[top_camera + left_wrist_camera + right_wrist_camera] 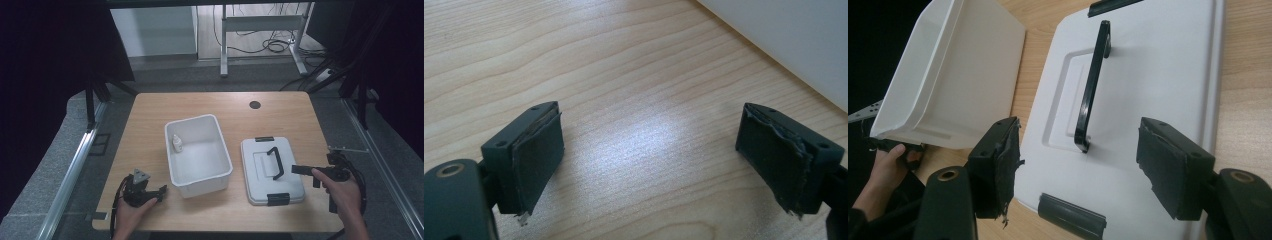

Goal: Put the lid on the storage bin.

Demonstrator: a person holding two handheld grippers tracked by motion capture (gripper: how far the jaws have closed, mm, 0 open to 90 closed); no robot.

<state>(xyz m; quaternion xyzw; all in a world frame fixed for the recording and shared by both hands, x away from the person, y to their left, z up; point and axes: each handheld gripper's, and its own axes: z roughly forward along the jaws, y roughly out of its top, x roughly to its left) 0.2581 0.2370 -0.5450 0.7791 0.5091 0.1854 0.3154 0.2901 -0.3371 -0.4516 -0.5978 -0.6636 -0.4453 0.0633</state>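
I find the right gripper (306,170) hovering over the near right part of the lid (260,170), which lies flat on the table (150,110) to the right of the open white bin (220,150). Its jaws stand apart and empty. In the right gripper view the black handle (1092,85) runs away from the jaws, its near end sitting just ahead of the gap between them and slightly toward the left jaw. The handle's long axis lies along the lid's length, roughly in line with the direction the jaws point, so I judge that closing across it would need only a short advance and little turning.

The left gripper (161,190) rests low near the front left corner of the bin, jaws apart, with bare wood between them in the left gripper view and the bin wall (794,45) just beside. It holds nothing.

A small white bottle (177,143) stands upright inside the bin against its left wall. The lid's two black latches (278,199) sit at its near and far ends.

The right gripper is plainly the nearer to the handle; the left is well apart from it, with the bin between. I judge the lid's placement on the bin not yet begun.
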